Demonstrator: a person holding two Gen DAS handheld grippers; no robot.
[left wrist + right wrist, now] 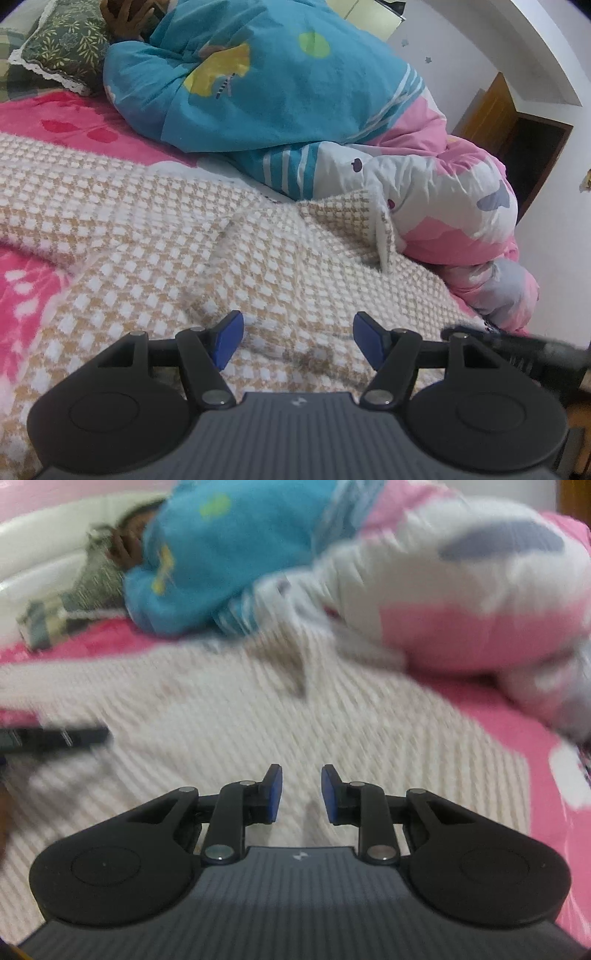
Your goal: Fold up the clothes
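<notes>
A tan-and-white checked knit garment (155, 229) lies spread over the pink bed cover (55, 114). One corner of it stands folded up (382, 229) against the quilt. My left gripper (298, 338) hovers just above the garment's near part, open wide, with nothing between its blue pads (231, 341). In the blurred right wrist view the same garment (240, 709) fills the middle. My right gripper (301, 794) is above it with a narrow gap between its pads and nothing in it. The left gripper's black finger (55, 738) shows at that view's left edge.
A person lies under a blue, white and pink quilt (280, 85) along the far side of the bed, one hand (125, 18) by a green patterned pillow (62, 48). A white wall and a wooden door (495, 107) stand at the right.
</notes>
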